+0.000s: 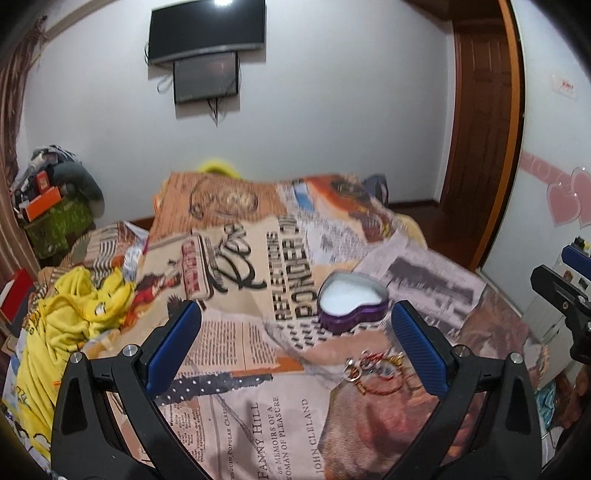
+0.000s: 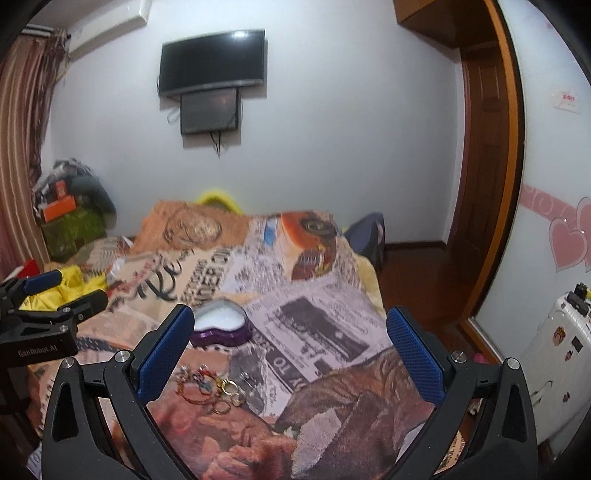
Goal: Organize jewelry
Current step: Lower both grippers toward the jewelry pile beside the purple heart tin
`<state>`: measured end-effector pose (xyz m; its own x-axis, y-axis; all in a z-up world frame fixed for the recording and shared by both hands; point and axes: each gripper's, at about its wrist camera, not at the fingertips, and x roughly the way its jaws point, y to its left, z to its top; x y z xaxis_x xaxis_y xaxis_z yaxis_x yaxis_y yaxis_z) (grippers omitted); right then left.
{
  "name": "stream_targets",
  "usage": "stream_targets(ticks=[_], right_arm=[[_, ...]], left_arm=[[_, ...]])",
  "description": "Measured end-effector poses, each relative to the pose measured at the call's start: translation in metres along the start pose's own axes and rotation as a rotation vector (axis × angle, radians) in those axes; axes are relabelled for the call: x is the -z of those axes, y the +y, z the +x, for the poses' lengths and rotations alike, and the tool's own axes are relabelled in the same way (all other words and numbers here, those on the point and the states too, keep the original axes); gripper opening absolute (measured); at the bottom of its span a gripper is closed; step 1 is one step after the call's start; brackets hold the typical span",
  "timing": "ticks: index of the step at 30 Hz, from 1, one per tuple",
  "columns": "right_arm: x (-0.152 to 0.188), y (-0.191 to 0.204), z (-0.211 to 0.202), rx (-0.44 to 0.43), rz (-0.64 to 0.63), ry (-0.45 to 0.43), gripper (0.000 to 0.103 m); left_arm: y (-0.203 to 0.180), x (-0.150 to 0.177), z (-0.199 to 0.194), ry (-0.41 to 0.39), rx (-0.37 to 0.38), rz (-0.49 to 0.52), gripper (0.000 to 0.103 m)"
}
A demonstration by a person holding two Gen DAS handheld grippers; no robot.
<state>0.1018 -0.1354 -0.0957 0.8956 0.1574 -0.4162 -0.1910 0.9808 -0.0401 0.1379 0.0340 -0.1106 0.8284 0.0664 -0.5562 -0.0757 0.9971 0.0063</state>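
The left claw [image 1: 295, 350] hangs wide open above the bed [image 1: 240, 369] with nothing between its blue pads [image 1: 173, 347], and the right claw [image 2: 291, 354] is spread just as wide and holds nothing. Nearest the left claw lies the jewelry [image 1: 376, 373], a small tangle of rings and thin red and gold hoops on the printed blanket [image 1: 258, 258], close to the inside of its right pad. In the right wrist view the same jewelry [image 2: 210, 384] sits beside that claw's left pad, partly tucked behind it. Just past the heap stands a heart tin [image 1: 352, 301], purple-walled, lid off, white inside, apart from the jewelry; from the right view the tin [image 2: 221, 326] is partly hidden by the left pad. The blanket between the heap and tin is bare cloth. Farther left a yellow garment [image 1: 74, 314] lies crumpled on the bed. Beyond the bed's far left corner boxes [image 1: 48, 206] and clothes are stacked by a curtain [image 2: 22, 147]. A TV [image 1: 207, 29] hangs on the white wall with a smaller screen [image 1: 205, 79] under it. On the right are a wooden door [image 1: 480, 129], pink heart stickers [image 2: 569, 243] and a white suitcase [image 2: 554, 358].
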Motion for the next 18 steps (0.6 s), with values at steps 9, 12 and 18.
stream_targets(ticks=[9, 12, 18], right_arm=[[0.026, 0.000, 0.056, -0.044, -0.053, 0.187, 0.103], [0.035, 0.000, 0.072, -0.063, -0.052, 0.235, 0.103], [0.048, 0.002, 0.095, -0.092, -0.070, 0.301, 0.088]], left_arm=[[-0.004, 0.021, 0.056, 0.170, 0.037, 0.055, 0.098], [-0.005, 0.028, 0.071, 0.234, 0.070, 0.065, 0.090], [-0.012, 0.039, 0.093, 0.314, 0.118, 0.078, 0.086]])
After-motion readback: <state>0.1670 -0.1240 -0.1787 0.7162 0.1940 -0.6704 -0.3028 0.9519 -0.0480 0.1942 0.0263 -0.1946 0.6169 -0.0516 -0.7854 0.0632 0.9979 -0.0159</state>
